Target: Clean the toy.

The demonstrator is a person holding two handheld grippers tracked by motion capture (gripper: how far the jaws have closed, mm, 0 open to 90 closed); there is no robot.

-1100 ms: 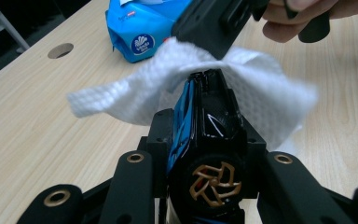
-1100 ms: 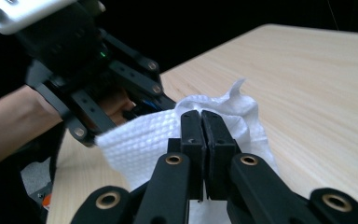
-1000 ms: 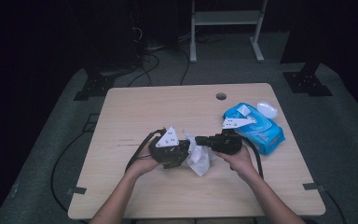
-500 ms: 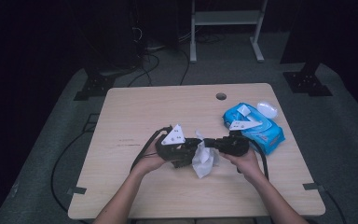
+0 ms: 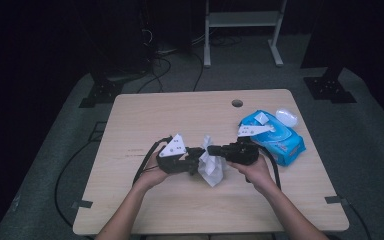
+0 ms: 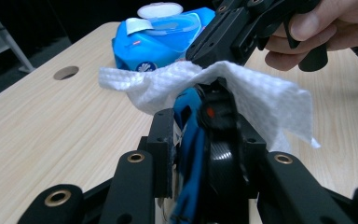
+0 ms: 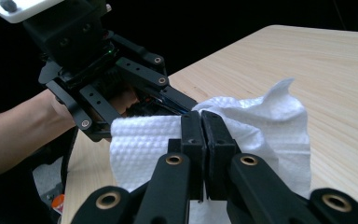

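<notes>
from the high view, my two grippers meet over the near middle of the wooden table [image 5: 145,125]. my left gripper [image 5: 196,159] and my right gripper [image 5: 214,150] point at each other, with a white wet wipe [image 5: 213,166] hanging between their tips and drooping down to the tabletop. a blue wipe pack [image 5: 276,136] lies to the right, just beyond my right hand [image 5: 252,169], its lid flipped open. my left hand [image 5: 152,172] grips the left tool from below.

in the left gripper view, my jaws are clamped on a flat black and blue object [image 6: 205,140] that stands on edge between them; i cannot tell what it is. the wipe [image 6: 256,100] is draped over its far end. the right gripper [image 6: 214,56] comes down from above onto the wipe, and the blue pack [image 6: 161,39] sits behind it on the table [image 6: 51,121].

in the right gripper view, my jaws are pressed together, pinching the top fold of the wipe [image 7: 261,126]. the cloth spreads to both sides of them. the left gripper [image 7: 186,105] reaches in from the left, its tip tucked under the wipe.
</notes>
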